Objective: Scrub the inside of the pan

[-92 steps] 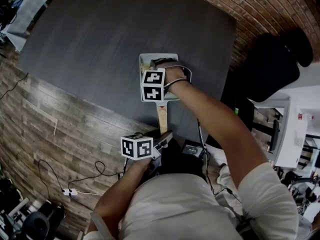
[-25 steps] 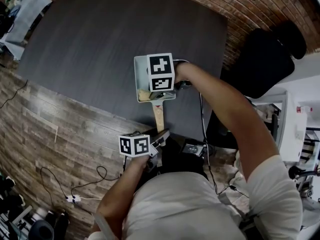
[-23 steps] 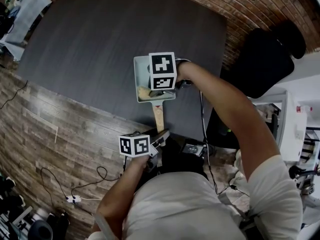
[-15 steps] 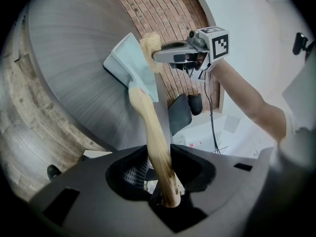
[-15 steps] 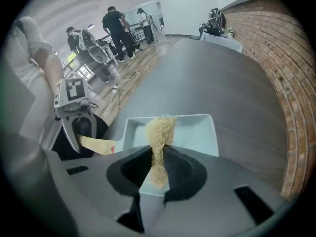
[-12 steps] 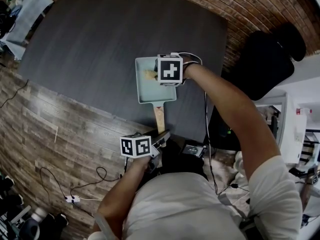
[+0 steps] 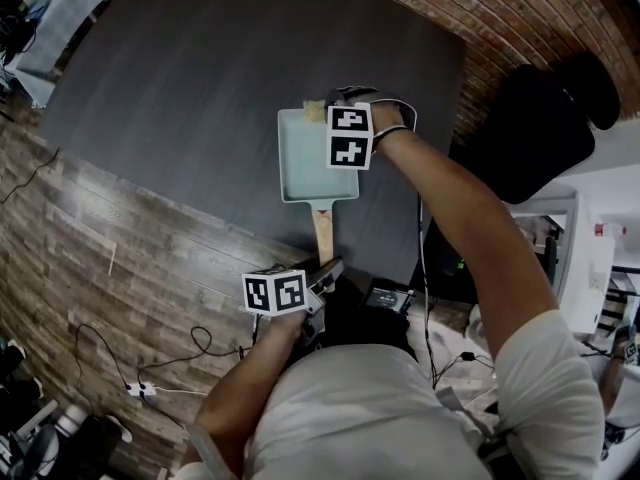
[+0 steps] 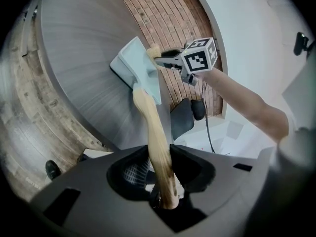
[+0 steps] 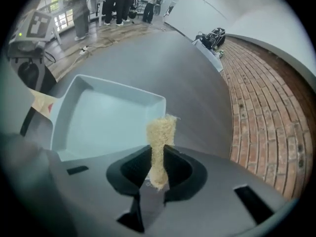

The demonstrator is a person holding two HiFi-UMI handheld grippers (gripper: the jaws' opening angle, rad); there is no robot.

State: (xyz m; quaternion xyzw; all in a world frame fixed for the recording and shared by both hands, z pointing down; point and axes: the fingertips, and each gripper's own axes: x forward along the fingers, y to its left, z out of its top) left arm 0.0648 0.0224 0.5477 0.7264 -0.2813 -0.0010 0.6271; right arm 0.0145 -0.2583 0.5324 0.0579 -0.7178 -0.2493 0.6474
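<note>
so the pale blue square pan [image 7: 312, 163] sits flat on the dark worktop [image 7: 190, 68], about mid-frame in the head view. its wooden handle [image 7: 322, 236] runs straight down the picture toward the person. the left tool [image 7: 326, 268] is clenched round the end of that handle. in the left gripper view you can see the wood wedged between its jaws, so the pan looks pinned.

the right tool [image 7: 322, 110] is pinching a strip of tan fibrous scrubber [image 7: 314, 112], with the free end poking out past the jaws. thing is, in the head view that scrubber is up at the top edge of the pan, by the far rim, not down on the pan's floor. in the right gripper view the tip hangs by the pan's right-hand corner, and the open basin spreads off to the left of it. can't tell if it's actually touching the rim.

so i reckon the next bit turns on that. the inside lies down-frame from the scrubber, along the same line as the handle, so the stroke wants to drop in and come back toward the handle end. the right tool is the one that's close enough to do it, the left only steadies.
</note>
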